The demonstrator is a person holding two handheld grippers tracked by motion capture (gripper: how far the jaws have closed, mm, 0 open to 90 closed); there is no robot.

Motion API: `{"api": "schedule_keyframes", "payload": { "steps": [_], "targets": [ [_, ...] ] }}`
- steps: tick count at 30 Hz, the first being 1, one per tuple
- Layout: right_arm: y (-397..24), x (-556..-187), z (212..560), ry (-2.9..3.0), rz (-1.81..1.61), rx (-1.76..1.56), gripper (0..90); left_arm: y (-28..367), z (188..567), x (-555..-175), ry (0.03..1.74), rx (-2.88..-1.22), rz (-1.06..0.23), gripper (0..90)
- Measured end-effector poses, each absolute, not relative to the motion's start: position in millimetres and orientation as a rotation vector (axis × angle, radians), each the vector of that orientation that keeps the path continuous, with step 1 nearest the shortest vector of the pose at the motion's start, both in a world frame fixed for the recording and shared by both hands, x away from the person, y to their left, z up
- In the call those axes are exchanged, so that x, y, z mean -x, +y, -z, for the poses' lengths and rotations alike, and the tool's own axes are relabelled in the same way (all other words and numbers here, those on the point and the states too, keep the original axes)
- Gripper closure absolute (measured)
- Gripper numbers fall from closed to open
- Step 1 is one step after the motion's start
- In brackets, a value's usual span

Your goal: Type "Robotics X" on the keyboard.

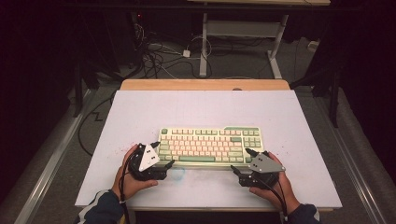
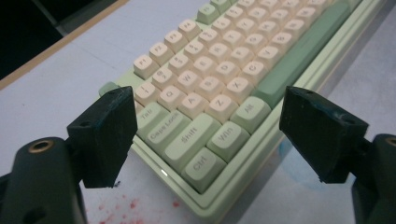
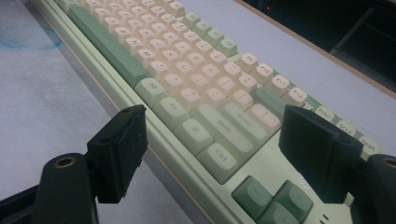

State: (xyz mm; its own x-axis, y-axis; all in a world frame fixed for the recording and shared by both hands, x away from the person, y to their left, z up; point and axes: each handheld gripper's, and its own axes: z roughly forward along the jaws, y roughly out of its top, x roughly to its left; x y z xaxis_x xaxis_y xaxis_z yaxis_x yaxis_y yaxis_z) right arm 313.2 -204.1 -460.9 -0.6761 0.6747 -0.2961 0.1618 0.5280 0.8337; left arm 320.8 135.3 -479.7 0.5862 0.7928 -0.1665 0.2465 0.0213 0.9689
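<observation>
Keyboard [image 2: 215,93] arrow keys [image 3: 275,198], right gripper view

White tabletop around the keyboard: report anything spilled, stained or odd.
Red specks stain the white tabletop beside the green-and-cream keyboard, near its left front corner. A faint blue ring mark sits just in front of it. The keyboard itself lies square and looks intact.

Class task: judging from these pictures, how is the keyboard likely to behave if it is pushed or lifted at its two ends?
The keyboard looks like a stiff one-piece case, so it would probably stay flat rather than sag. Lying low and wide on the table, it should slide, not tip or roll. Its raised keycaps might press down or pop off if squeezed.
</observation>
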Motion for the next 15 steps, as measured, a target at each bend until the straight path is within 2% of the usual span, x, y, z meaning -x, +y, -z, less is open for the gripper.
{"api": "schedule_keyframes", "payload": {
  "steps": [3,7,9,15],
  "targets": [
    [-204,-313,461,2.155,-1.091,-0.674,24.2,137,481,-318,0.918,-1.547,-0.515,24.4],
    [-204,-313,460,2.153,-1.091,-0.675,24.2,138,480,-319,0.928,-1.55,-0.511,28.2],
    [-205,-313,460,2.152,-1.093,-0.674,24.2,138,478,-318,0.919,-1.549,-0.514,34.4],
    [-205,-314,460,2.151,-1.092,-0.674,24.2,138,470,-318,0.905,-1.549,-0.444,70.2]
  ]
}}
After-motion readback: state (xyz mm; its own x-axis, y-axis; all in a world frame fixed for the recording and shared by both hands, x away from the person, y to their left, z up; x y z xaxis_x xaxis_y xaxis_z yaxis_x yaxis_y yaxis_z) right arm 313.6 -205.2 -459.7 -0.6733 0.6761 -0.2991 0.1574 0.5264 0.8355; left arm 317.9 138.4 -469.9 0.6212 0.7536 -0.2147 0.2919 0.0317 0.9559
